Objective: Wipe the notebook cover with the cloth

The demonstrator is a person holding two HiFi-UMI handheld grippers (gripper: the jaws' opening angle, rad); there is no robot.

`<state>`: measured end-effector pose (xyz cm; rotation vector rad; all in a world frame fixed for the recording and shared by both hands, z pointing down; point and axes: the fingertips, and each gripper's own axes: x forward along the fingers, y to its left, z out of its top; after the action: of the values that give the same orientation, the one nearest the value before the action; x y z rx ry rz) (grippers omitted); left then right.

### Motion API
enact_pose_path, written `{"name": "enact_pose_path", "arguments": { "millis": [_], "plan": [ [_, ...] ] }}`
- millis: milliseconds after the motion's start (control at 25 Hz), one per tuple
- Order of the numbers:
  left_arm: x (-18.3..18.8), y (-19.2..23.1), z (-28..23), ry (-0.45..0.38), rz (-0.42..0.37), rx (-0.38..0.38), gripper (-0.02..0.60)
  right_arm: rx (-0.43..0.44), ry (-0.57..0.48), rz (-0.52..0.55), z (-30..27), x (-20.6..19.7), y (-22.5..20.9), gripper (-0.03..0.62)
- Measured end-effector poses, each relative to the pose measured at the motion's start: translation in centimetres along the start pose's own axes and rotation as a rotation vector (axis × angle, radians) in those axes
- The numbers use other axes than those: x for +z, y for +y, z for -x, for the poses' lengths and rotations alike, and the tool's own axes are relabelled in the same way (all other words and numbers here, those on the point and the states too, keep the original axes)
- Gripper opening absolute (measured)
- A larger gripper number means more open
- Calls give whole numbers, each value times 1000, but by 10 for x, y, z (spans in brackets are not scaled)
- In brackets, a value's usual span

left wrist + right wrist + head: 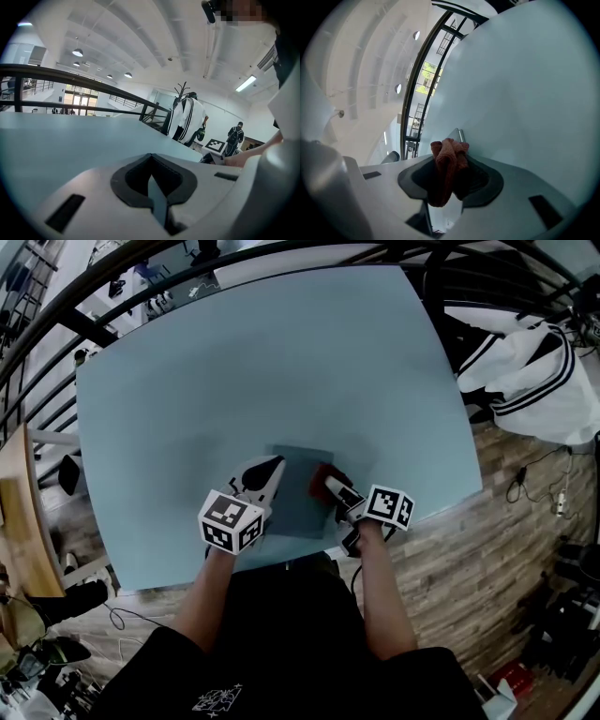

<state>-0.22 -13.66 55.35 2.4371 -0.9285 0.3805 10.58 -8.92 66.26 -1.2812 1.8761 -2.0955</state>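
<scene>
A grey-blue notebook (pixel 302 498) lies flat near the front edge of the pale blue table (pixel 262 362). My left gripper (pixel 269 472) lies across the notebook's left edge. Its jaws are closed on a thin grey-blue sheet (pixel 157 201) that looks like the notebook's cover. My right gripper (pixel 327 486) is at the notebook's right edge, shut on a bunched red cloth (pixel 319 478) (pixel 447 166). The cloth sticks out past the fingertips and rests against the cover. In the right gripper view the notebook (pixel 456 136) shows just beyond the cloth.
A black metal railing (pixel 112 296) runs round the far side of the table. A white jacket with black stripes (pixel 530 371) hangs off to the right, above the wooden floor (pixel 506 549). People stand in the distance in the left gripper view (pixel 233 138).
</scene>
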Motion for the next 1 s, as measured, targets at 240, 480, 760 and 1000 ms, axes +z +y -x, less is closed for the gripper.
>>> {"name": "enact_pose_path", "arguments": {
  "millis": [240, 480, 760, 1000],
  "plan": [
    [-1, -4, 1, -2, 0, -3, -9, -9, -20, -5, 9, 3, -7, 143],
    [2, -6, 5, -9, -4, -4, -9, -15, -50, -13, 20, 7, -10, 143],
    [0, -8, 8, -12, -5, 1, -9, 67, -70, -47, 24, 7, 5, 143],
    [-1, -7, 15, -12, -6, 16, -9, 99, -41, -39, 11, -7, 19, 143]
  ]
}}
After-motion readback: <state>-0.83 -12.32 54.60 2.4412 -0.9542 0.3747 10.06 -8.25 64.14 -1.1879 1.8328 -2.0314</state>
